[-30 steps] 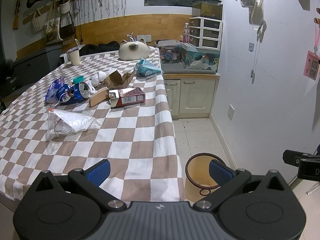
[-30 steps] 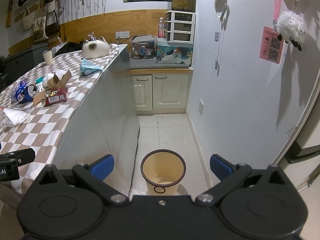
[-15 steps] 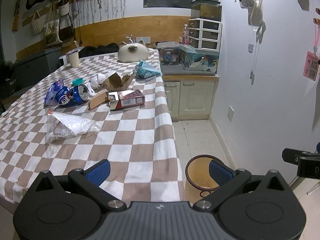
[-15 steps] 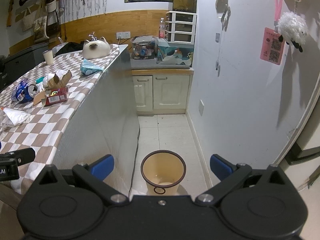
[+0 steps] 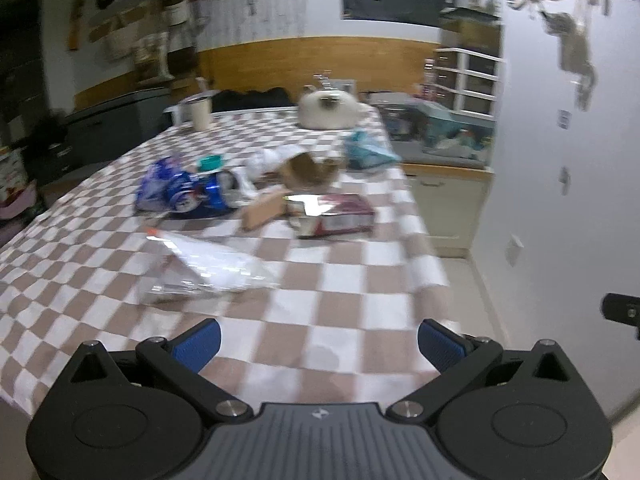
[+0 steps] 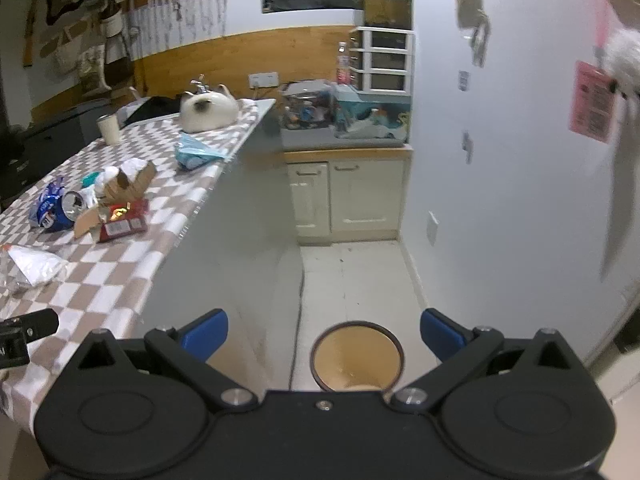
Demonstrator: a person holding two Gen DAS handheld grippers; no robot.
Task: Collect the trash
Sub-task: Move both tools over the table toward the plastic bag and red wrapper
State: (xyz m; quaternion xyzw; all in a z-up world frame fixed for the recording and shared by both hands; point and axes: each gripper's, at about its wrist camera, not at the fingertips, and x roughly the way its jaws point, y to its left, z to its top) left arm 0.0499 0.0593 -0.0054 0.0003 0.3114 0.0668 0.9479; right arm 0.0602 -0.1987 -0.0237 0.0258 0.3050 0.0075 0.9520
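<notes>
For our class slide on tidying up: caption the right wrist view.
Open right claw hovers above the bin beside the checkered table.

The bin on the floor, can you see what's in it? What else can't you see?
- Bin: right wrist view, its lower part is covered by the right gripper; hidden from the left wrist view.
- Red box: left wrist view, print blurred.
- Clear plastic bag: right wrist view, cut by the left edge.

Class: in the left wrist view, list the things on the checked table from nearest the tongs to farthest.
clear plastic bag → red box → torn cardboard box → cat-shaped white object
</notes>
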